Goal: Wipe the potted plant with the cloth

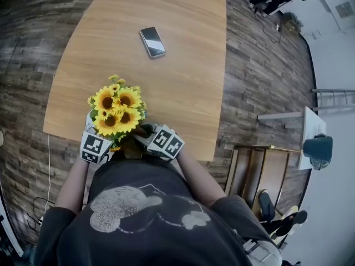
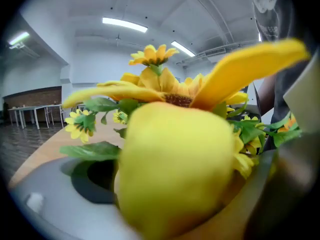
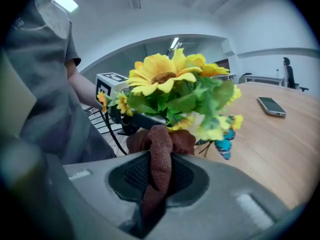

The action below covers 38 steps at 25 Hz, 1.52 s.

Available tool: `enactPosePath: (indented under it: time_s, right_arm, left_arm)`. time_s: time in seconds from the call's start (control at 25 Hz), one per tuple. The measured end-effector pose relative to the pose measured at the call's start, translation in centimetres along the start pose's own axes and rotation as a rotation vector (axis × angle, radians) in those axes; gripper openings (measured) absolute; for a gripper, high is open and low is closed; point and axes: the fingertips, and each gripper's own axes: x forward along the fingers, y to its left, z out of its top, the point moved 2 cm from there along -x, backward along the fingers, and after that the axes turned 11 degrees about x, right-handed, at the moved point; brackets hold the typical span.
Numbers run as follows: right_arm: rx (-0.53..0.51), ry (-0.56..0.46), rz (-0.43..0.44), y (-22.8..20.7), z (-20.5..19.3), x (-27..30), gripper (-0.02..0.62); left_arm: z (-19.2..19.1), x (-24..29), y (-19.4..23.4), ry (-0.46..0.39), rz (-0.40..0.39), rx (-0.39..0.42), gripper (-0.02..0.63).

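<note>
The potted plant [image 1: 116,110] is a bunch of yellow sunflowers at the table's near edge; its pot is hidden under the blooms. My right gripper [image 3: 159,179] is shut on a brown cloth [image 3: 162,144], whose bunched end touches the plant's lower part below the leaves [image 3: 170,104]. In the head view my right gripper [image 1: 145,137] is at the plant's right side and my left gripper [image 1: 102,133] at its left. In the left gripper view the jaws stand wide, with a blurred yellow bloom [image 2: 175,174] filling the gap. I see no pad pressing on it.
A phone [image 1: 152,41] lies on the wooden table [image 1: 183,93] farther back. A blue butterfly ornament [image 3: 226,146] hangs on the plant's right side. Wooden furniture [image 1: 260,170] stands on the floor right of the table. A cable runs down at the table's left.
</note>
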Motion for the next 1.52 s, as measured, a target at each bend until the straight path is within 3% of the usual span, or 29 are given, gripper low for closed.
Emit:
enactPosePath:
  time_s: [0.2,0.4,0.52,0.68,0.8,0.92,1.12,1.52]
  right_arm:
    - [-0.081,0.062,0.032,2.6,-0.7,1.4,0.051]
    - [-0.025,0.019,-0.027,2.2,-1.0,0.1,0.051]
    - [0.044,-0.021,-0.116,0.1,-1.9,-2.6,0.051]
    - [0.148,-0.093,-0.299,-4.8,-2.3,-7.3,0.051]
    - [0.181,-0.141,-0.451,-8.9,-1.1,-9.6,0.051]
    - [0.212,-0.192,-0.529,-12.0,0.6,-9.8,0.051]
    - [0.195,-0.190,-0.480,-14.1,3.8,-6.1,0.051]
    - [0.111,-0.124,-0.285,-12.1,7.5,0.0,0.051]
  left_arm:
    - [0.1,0.0,0.5,-0.030,-0.046,0.011,0.540]
    - [0.0,-0.1,0.6,-0.050,-0.086,0.025,0.538]
    - [-0.1,-0.1,0.5,-0.056,-0.117,0.037,0.537]
    - [0.1,0.0,0.3,-0.067,-0.178,0.062,0.535]
    - [0.2,-0.1,0.0,-0.079,-0.231,0.081,0.535]
    - [0.2,-0.5,-0.4,-0.090,-0.285,0.100,0.535]
    - [0.3,-0.9,-1.4,-0.101,-0.384,0.139,0.535]
    - [1.1,-1.6,-1.6,-0.134,-0.561,0.196,0.538]
